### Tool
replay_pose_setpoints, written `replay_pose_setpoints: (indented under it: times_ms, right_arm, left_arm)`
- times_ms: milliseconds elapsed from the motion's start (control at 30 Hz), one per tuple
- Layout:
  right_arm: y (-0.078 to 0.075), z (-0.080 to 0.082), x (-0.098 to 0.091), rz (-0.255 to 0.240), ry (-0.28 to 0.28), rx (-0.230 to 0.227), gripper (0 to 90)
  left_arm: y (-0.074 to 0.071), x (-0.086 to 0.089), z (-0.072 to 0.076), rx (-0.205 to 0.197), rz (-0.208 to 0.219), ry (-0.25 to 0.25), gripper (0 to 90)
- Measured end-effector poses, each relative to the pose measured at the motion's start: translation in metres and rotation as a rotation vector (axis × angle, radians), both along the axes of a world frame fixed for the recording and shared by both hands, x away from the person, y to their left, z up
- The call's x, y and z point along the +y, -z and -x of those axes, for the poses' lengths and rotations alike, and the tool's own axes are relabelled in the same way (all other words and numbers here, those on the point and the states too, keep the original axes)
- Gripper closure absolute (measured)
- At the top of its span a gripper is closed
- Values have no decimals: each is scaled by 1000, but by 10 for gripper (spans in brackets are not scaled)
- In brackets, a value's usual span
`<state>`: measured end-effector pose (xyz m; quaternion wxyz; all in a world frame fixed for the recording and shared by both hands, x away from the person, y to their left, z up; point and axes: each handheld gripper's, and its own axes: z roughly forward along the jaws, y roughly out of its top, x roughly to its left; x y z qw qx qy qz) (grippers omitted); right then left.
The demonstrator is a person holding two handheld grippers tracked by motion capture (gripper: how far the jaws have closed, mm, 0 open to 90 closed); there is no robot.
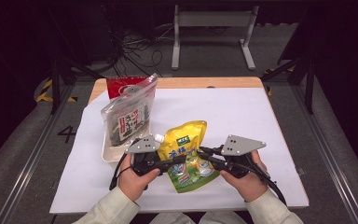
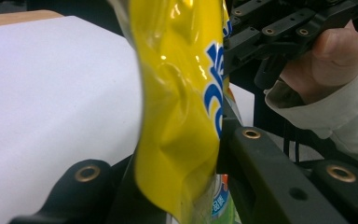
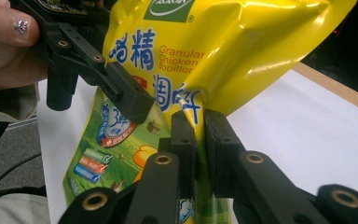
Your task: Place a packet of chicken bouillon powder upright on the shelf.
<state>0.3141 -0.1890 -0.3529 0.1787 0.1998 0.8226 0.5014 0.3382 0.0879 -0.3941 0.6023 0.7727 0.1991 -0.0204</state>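
Note:
A yellow and green pouch of granular chicken bouillon [image 1: 186, 140] with a white spout is held up over the white sheet between both hands. My left gripper [image 1: 179, 160] is shut on the pouch's left side. In the left gripper view the yellow film [image 2: 177, 93] is pinched between the black jaws of that gripper [image 2: 182, 154]. My right gripper [image 1: 204, 151] is shut on the pouch's right edge. The right gripper view shows its jaws [image 3: 199, 126] close together on the pouch [image 3: 214, 46], with the left gripper's fingertip [image 3: 121, 93] pressing the printed face.
A clear bag of dark seaweed [image 1: 126, 116] stands in a white tray [image 1: 108, 156] at the left, and a red packet [image 1: 126, 86] sits behind it. A white sheet [image 1: 242, 121] covers the wooden table [image 1: 214, 82]. Beyond the table are a white frame [image 1: 212, 21] and floor cables.

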Motion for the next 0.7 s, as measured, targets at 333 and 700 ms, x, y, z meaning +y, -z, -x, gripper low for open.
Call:
replay_pose_setpoints:
  times_ms: [333,700]
  right_arm:
    - [-3,-2,-5,-15,-10,-1,719]
    - [-6,-8,-23,-24,27,4,687]
  left_arm:
    - [-28,10,4,-142,-154,14,874]
    - [-61,45,3,-205,-221,0,876]
